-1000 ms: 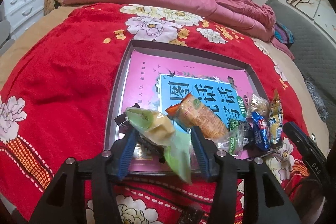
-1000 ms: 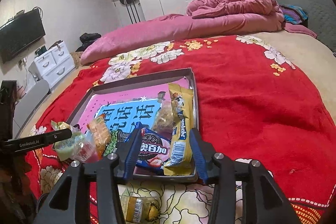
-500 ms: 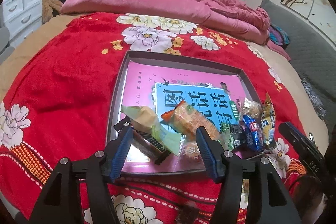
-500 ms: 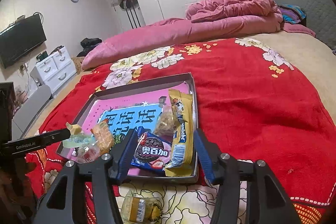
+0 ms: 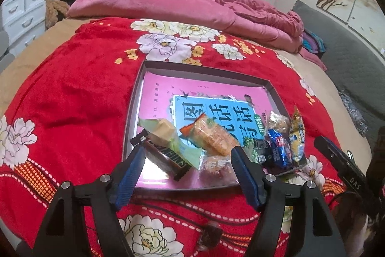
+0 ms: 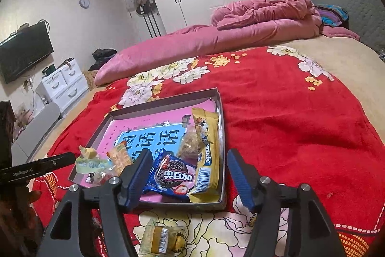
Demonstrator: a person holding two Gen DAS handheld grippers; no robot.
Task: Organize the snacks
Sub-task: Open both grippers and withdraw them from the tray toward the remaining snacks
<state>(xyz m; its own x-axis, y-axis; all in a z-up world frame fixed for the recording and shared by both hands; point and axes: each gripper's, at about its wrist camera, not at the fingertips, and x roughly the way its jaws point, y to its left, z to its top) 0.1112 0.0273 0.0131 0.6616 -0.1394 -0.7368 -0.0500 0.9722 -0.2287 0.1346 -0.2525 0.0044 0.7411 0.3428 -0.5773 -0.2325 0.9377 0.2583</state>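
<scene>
A grey tray (image 5: 204, 71) lined with a pink and blue book cover lies on the red floral blanket. Along its near edge lie a green-yellow packet (image 5: 166, 134), a Snickers bar (image 5: 168, 159), an orange cracker pack (image 5: 214, 137) and a clear-wrapped cake (image 5: 216, 166). My left gripper (image 5: 189, 169) hovers over them, jaws opening, its pads touching nothing. In the right wrist view a blue Oreo pack (image 6: 175, 176) and a yellow bar (image 6: 207, 153) lie in the tray's (image 6: 163, 105) near right corner. My right gripper (image 6: 190, 166) straddles them with jaws opening, pads clear of both.
A wrapped yellow snack (image 6: 161, 237) lies on the blanket in front of the tray, and a small dark one (image 5: 209, 235) sits below the left gripper. A pink duvet (image 5: 168, 4) is heaped at the back. White drawers (image 6: 65, 83) stand left of the bed.
The left gripper let go of the green-yellow packet, which now lies in the tray across the Snickers bar, and its jaws spread. The right jaws widened away from the Oreo pack and yellow bar.
</scene>
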